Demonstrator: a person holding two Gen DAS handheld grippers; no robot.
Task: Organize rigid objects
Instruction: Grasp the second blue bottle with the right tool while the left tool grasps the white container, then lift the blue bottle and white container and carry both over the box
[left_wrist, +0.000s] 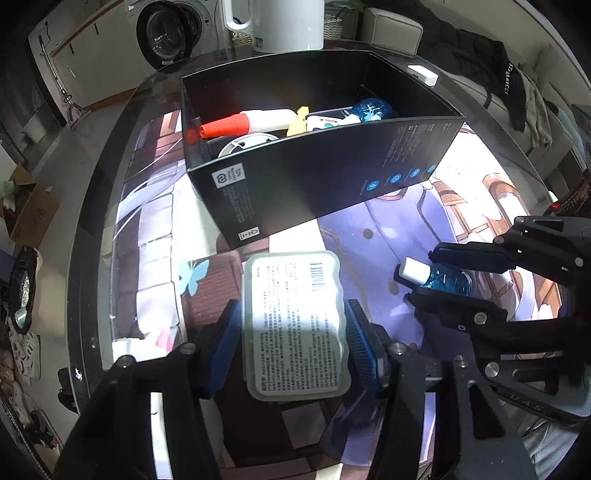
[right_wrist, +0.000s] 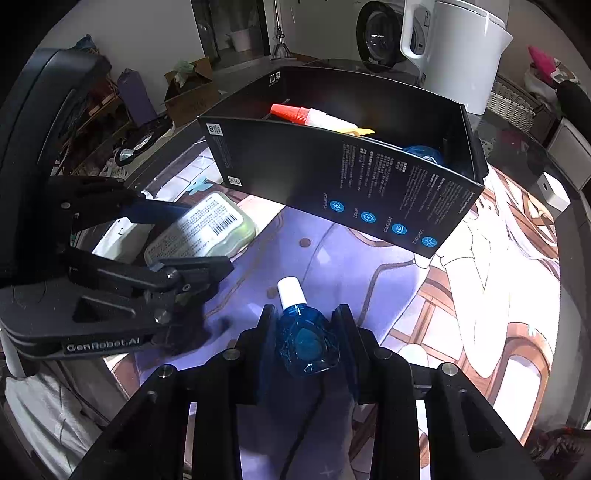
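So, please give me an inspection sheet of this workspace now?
Surface: glass table over a printed picture.
Job's things: black box holding an orange-capped tube and another blue bottle; pale green case; blue bottle.
Clutter: white kettle.
Grippers: left claw shut on the case; right claw shut on the bottle.
Cables: nothing seen.
Surroundings: washing machine.

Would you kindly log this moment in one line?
left gripper: shut on pale rectangular plastic case | right gripper: shut on blue plastic bottle | black box: open
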